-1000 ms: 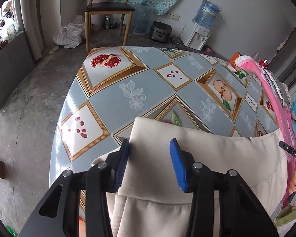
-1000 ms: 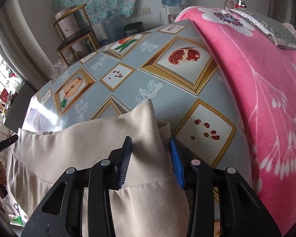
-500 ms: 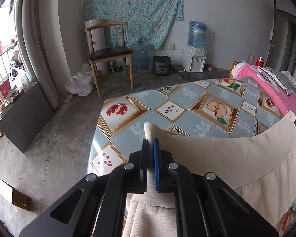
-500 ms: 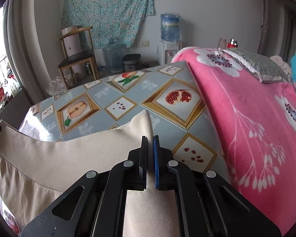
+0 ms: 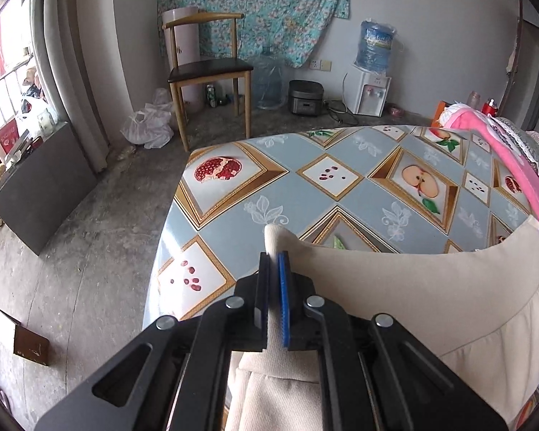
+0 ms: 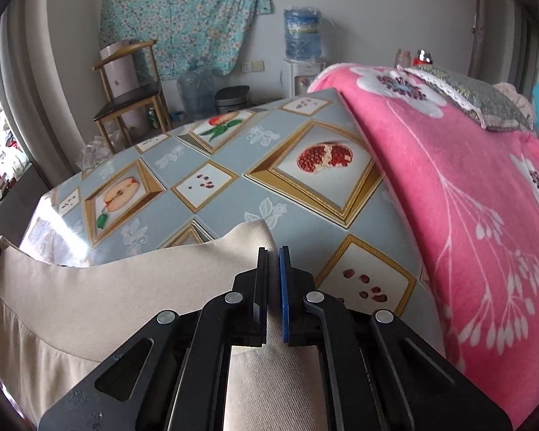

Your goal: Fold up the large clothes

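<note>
Beige garment (image 5: 431, 298): held up over the near edge of the table (image 5: 305, 208), stretched between both claws. Left gripper (image 5: 273, 262): pressed together, pinching one top corner. Right gripper (image 6: 273, 255): likewise pinching the other corner.

Left view only: white plastic bag (image 5: 149, 127), cardboard box (image 5: 19, 336) on the concrete floor.

Right view only: pink floral blanket (image 6: 467, 197) beside the fruit-patterned tablecloth.

Both: wooden chair (image 5: 208, 68), water dispenser (image 6: 302, 54), floral wall cloth (image 5: 255, 3).
</note>
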A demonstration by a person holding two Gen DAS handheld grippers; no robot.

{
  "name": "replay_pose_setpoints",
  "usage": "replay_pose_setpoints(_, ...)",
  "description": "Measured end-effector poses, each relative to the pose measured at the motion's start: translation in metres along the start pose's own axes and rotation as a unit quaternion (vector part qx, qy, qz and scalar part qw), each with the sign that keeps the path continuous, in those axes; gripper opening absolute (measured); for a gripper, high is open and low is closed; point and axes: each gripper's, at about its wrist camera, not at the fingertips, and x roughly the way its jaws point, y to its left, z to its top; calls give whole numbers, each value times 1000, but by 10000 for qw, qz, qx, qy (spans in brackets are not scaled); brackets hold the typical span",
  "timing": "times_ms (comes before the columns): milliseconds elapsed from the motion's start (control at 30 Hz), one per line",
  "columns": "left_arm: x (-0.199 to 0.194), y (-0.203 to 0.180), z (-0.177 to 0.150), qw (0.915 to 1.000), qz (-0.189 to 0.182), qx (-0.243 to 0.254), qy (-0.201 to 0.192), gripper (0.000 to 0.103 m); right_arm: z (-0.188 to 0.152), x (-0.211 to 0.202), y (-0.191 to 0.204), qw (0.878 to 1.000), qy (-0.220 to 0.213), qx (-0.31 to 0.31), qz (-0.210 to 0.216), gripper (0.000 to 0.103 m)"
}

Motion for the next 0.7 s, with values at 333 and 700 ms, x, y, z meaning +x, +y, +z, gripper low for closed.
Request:
replay_pose_setpoints(333,13,-1,-7,9990,244,93,354,19,2,13,-4,9978,653,-72,57,13)
replay_pose_setpoints(700,-98,-11,-69,9962,-739,253,381,36,-56,-121,18,9913,443,-843,912,45)
